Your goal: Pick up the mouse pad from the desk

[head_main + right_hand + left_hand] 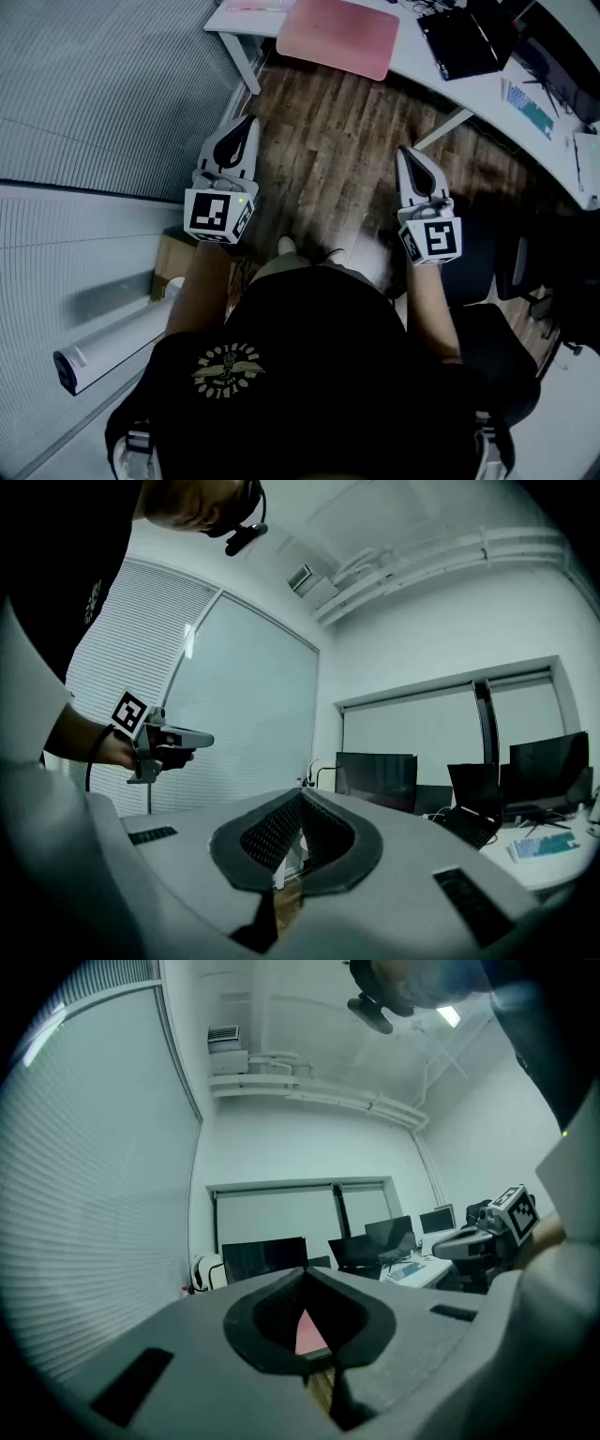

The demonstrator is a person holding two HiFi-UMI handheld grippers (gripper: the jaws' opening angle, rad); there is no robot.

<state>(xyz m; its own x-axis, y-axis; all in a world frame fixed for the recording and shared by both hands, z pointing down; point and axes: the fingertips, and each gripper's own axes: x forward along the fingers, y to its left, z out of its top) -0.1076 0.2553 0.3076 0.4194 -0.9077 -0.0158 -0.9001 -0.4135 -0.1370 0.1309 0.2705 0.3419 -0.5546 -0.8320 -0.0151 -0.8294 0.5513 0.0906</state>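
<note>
the room was an office with ribbed blinds [94, 84] from 9 to 11 o'clock and a dark wood floor [328, 141] in the middle. a white desk [487, 89] curved from 12 round to 3 o'clock, carrying a laptop [464, 42] and a keyboard [530, 108]. the pink pad [339, 36] lay flat on the desk at 12 o'clock, its near edge about flush with the desk edge, well apart from both tools.

it looked thin, light and floppy, probably with a grippy underside, so it would sag when lifted and might drag, not slide. the near edge or a near corner seemed the best hold, since jaws could close over it there.

the left gripper [249, 120] at 10 o'clock and the right gripper [404, 150] at 2 o'clock were held level over the floor, jaws pressed together on nothing, tips toward the desk.
</note>
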